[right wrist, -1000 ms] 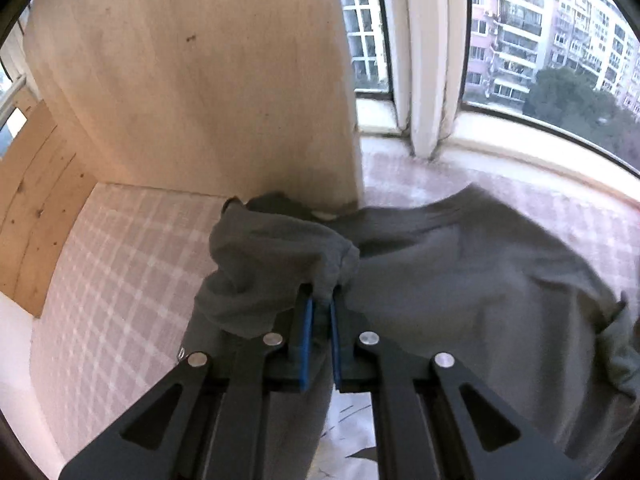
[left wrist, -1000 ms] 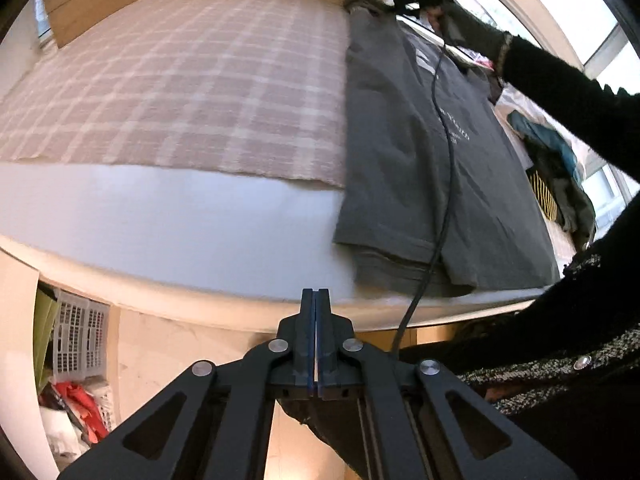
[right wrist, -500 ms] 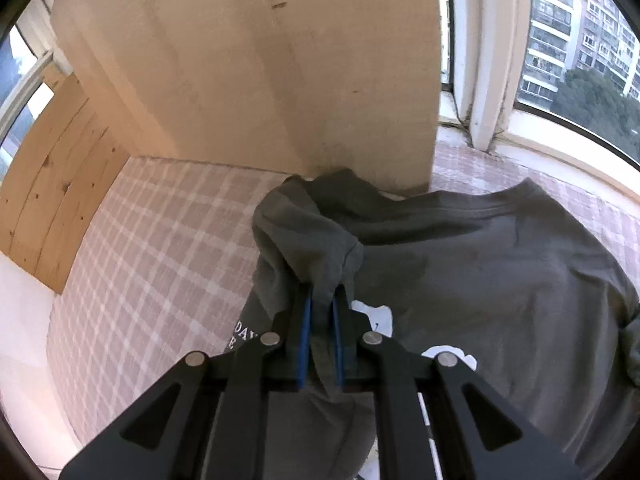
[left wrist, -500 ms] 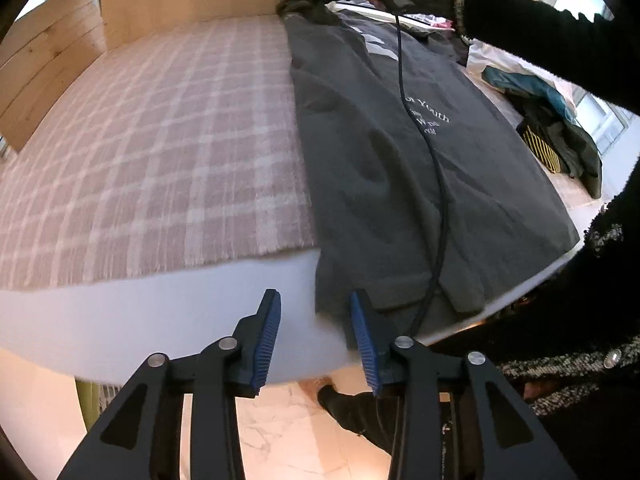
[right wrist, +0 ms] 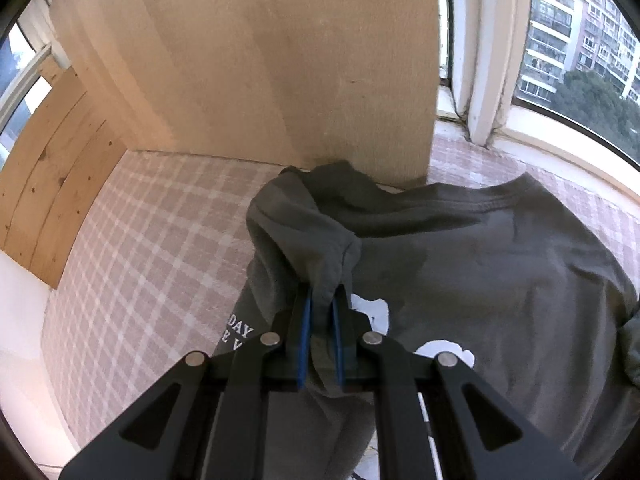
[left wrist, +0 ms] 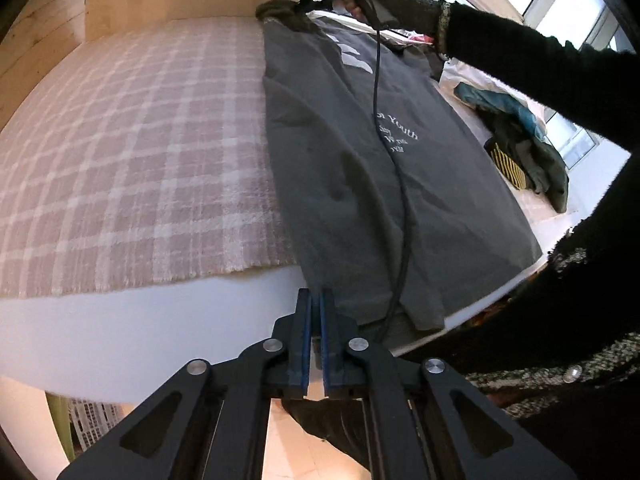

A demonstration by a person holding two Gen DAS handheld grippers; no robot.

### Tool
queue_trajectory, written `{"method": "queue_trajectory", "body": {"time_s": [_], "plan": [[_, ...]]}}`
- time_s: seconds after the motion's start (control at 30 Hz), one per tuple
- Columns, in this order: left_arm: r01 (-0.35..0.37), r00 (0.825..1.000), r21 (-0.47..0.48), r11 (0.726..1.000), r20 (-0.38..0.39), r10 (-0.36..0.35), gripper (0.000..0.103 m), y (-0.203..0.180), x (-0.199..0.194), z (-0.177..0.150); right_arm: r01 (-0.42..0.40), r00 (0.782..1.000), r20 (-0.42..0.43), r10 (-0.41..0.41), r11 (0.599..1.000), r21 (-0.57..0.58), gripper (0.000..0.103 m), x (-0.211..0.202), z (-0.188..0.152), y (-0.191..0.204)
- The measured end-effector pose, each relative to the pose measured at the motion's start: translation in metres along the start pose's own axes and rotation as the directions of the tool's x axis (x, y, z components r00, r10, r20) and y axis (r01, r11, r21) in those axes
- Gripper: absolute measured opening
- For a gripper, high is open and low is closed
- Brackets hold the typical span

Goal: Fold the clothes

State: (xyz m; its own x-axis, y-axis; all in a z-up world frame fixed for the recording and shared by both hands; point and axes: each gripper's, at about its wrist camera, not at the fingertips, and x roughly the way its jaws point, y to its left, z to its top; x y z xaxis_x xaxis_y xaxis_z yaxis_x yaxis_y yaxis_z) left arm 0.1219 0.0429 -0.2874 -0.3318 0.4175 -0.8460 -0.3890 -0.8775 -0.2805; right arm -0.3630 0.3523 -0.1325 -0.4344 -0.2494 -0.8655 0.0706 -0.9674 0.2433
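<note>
On plaid blanket (left wrist: 132, 152), grey T-shirt (left wrist: 372, 184), sleeve pinched in right hand-held gripper (right wrist: 320, 312)

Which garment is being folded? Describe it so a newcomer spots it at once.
On the plaid blanket covering the bed lies one big dark grey T-shirt, spread flat, white lettering on it. Unlike the crumpled clothes pile near the window, it is pinched by the left gripper and the right gripper.
</note>
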Motion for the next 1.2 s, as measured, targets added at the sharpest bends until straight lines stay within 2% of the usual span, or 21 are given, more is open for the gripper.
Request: {"method": "queue_trajectory", "body": {"time_s": [0.13, 0.27, 0.4, 0.5, 0.6, 0.67, 0.73, 0.77, 0.83, 0.93, 0.97, 1.0, 1.13, 1.17, 1.2], "plan": [[-0.034, 0.999, 0.03, 0.999, 0.006, 0.033, 0.003, -0.011, -0.002, -0.002, 0.019, 1.0, 0.012, -0.019, 1.0, 0.002, 0.008, -0.002, 0.001, -0.002], [-0.017, 0.999, -0.03, 0.999, 0.039, 0.019, 0.002, -0.008, -0.017, -0.011, 0.042, 0.997, 0.059, -0.043, 0.999, 0.026, 0.007, -0.012, 0.004, -0.009], [-0.025, 0.998, -0.077, 0.997, 0.055, 0.029, 0.002, -0.007, -0.025, -0.02, 0.055, 0.997, 0.062, -0.055, 0.998, 0.002, 0.006, -0.012, 0.003, -0.009], [-0.03, 0.998, -0.095, 0.995, 0.051, 0.035, 0.002, -0.007, -0.023, -0.025, 0.035, 0.998, 0.053, -0.036, 0.999, 0.026, 0.006, -0.009, 0.001, -0.01], [-0.02, 0.997, -0.105, 0.994, 0.074, 0.028, 0.002, -0.015, -0.033, -0.025, -0.089, 0.995, 0.06, 0.086, 0.994, 0.056, 0.006, -0.02, -0.002, -0.005], [-0.013, 0.996, -0.076, 0.997, 0.088, 0.02, 0.002, -0.022, -0.038, -0.024, -0.101, 0.992, 0.083, 0.1, 0.995, 0.009, 0.006, -0.028, -0.004, 0.005], [-0.027, 0.999, -0.079, 0.997, 0.044, 0.03, 0.002, -0.018, -0.027, -0.03, -0.004, 0.997, 0.074, 0.008, 0.998, -0.056, 0.006, -0.025, -0.004, 0.014], [-0.054, 0.999, -0.093, 0.994, -0.009, 0.054, 0.002, -0.01, -0.014, -0.035, 0.005, 0.998, 0.061, -0.002, 0.999, -0.049, 0.006, -0.021, -0.004, 0.014], [-0.108, 0.991, -0.113, 0.988, -0.096, 0.097, 0.0, 0.002, 0.005, -0.043, -0.033, 0.998, 0.056, 0.034, 0.999, -0.015, 0.006, -0.021, -0.002, 0.01], [-0.16, 0.985, -0.119, 0.98, -0.089, 0.15, 0.0, 0.004, -0.006, -0.04, -0.076, 0.997, 0.02, 0.076, 0.997, -0.002, 0.014, -0.022, -0.001, 0.011], [-0.153, 0.987, -0.124, 0.98, -0.076, 0.145, 0.0, 0.001, -0.013, -0.038, -0.069, 0.998, 0.004, 0.069, 0.998, 0.001, 0.026, -0.023, -0.001, 0.01], [-0.138, 0.989, -0.119, 0.983, -0.061, 0.131, 0.0, -0.006, -0.018, -0.033, -0.072, 0.997, 0.002, 0.071, 0.997, 0.007, 0.031, -0.027, 0.0, 0.009], [-0.057, 0.998, -0.036, 0.998, -0.025, 0.056, 0.01, -0.047, -0.016, -0.01, -0.149, 0.987, 0.067, 0.145, 0.987, 0.067, 0.033, -0.059, 0.001, -0.01], [-0.023, 1.0, -0.002, 1.0, -0.02, 0.023, 0.012, -0.059, -0.01, -0.005, -0.169, 0.983, 0.082, 0.162, 0.982, 0.083, 0.043, -0.067, 0.0, -0.015], [-0.005, 1.0, 0.026, 1.0, -0.02, 0.006, 0.019, -0.069, -0.004, 0.0, -0.16, 0.985, 0.073, 0.154, 0.984, 0.079, 0.054, -0.067, -0.001, -0.018]]}}
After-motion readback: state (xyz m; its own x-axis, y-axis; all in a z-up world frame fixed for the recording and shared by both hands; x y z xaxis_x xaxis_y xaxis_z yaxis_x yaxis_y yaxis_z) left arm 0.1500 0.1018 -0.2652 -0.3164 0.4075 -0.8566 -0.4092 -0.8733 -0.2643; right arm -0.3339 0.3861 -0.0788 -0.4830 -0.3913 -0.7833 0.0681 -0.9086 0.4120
